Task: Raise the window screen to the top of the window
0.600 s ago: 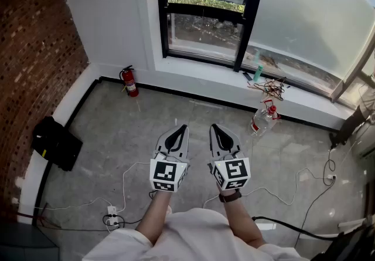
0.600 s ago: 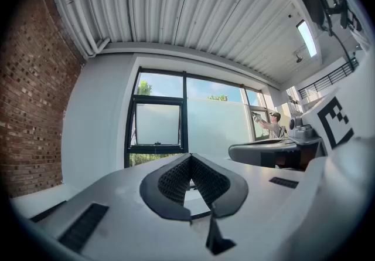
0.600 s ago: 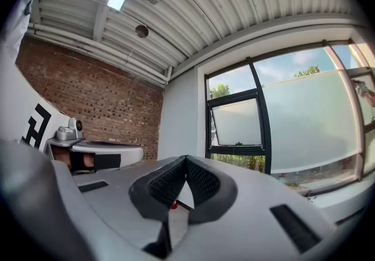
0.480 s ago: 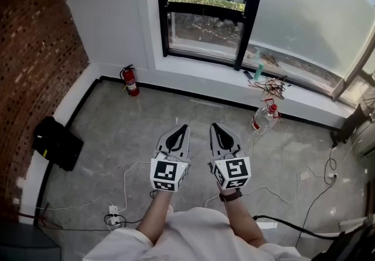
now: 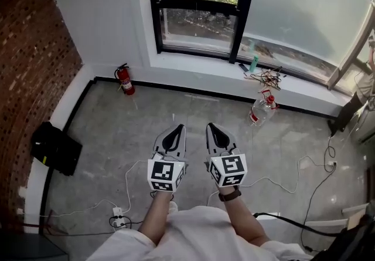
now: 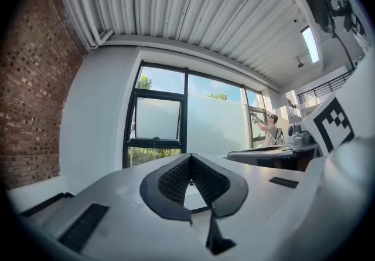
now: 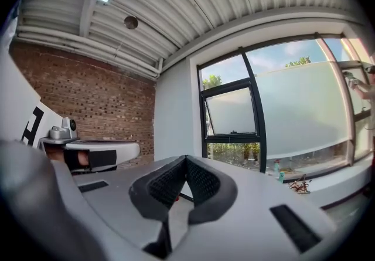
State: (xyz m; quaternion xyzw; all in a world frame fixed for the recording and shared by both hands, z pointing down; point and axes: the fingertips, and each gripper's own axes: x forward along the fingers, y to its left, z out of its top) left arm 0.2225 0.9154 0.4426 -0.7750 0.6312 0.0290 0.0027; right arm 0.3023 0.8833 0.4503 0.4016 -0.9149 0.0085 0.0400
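A black-framed window stands in the white wall ahead, its upper sash tilted outward and greenery showing through the lower pane. I cannot tell the screen apart from the glass. It also shows in the left gripper view as the window and in the right gripper view as the window. My left gripper and right gripper are held side by side over the floor, well short of the wall. Both point level at the window. The left gripper and the right gripper are shut, with nothing between their pads.
A red fire extinguisher stands at the wall's foot left of the window. A black bag lies by the brick wall. A water bottle stands below the sill, where tangled wires lie. White cables and a power strip cross the floor.
The head view has shifted slightly, so the window sits a little higher in the picture. Both grippers stay shut, side by side, in the same pose.
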